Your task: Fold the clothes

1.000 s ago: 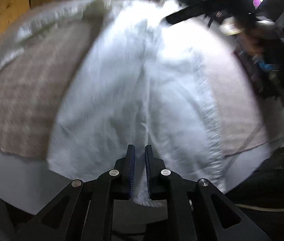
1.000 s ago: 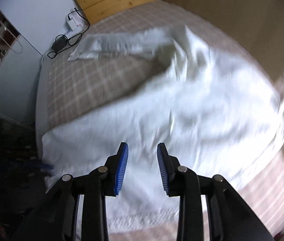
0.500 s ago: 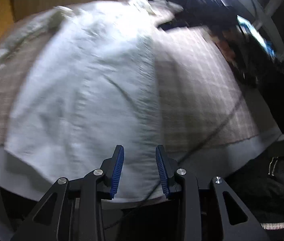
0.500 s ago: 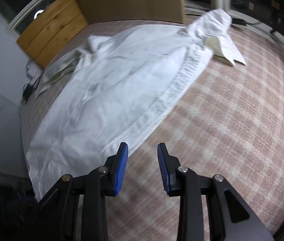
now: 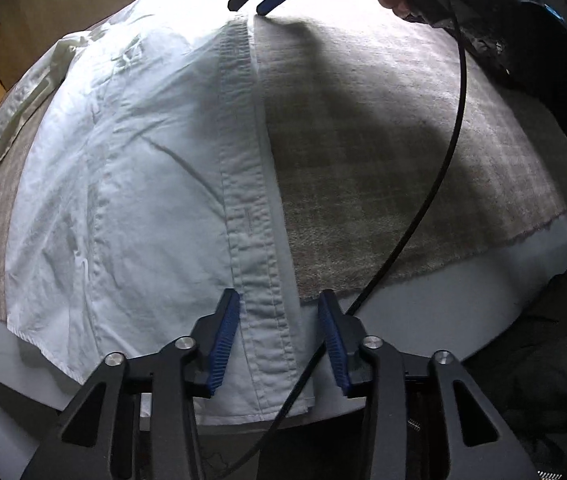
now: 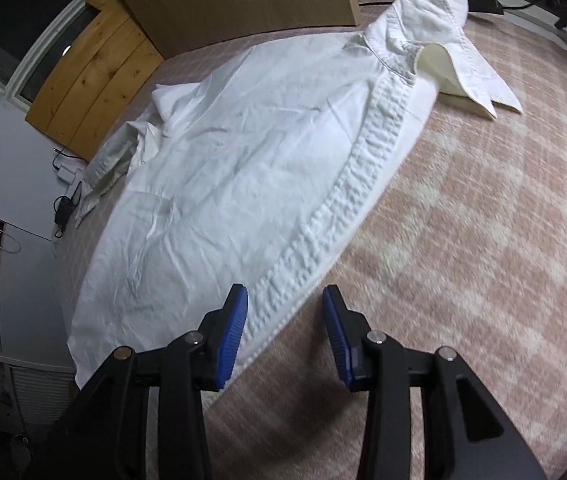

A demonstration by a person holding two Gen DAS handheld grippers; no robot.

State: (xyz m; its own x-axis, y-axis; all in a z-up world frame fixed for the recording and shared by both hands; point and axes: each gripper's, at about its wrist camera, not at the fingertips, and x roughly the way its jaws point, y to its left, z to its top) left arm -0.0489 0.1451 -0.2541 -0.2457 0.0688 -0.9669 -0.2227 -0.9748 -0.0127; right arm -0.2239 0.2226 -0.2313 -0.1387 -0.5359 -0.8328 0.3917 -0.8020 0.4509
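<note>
Right now my left gripper (image 5: 279,336) has its blue fingers (image 5: 223,338) apart, with the button strip (image 5: 261,312) of the big white cotton shirt (image 5: 135,200) lying between them. Nothing is pinched. My right gripper (image 6: 285,332) is spread wide too, holding nothing, low over the same strip further up.

The shirt lies flat on the pink checked blanket (image 6: 483,220) on the bed, one side folded over, so I think the first fold is laid down. Next, I guess, both grippers need to close on the long edge and carry it across.

A thin black cable (image 5: 427,200) hangs close to my left fingers and could get caught. The shirt's bottom hem hangs a bit over the bed edge. On the right there is lots of bare blanket to move in. Far off, the stiff collar (image 6: 455,48) sticks up, and a crumpled sleeve (image 6: 123,160) trails off the other side.
</note>
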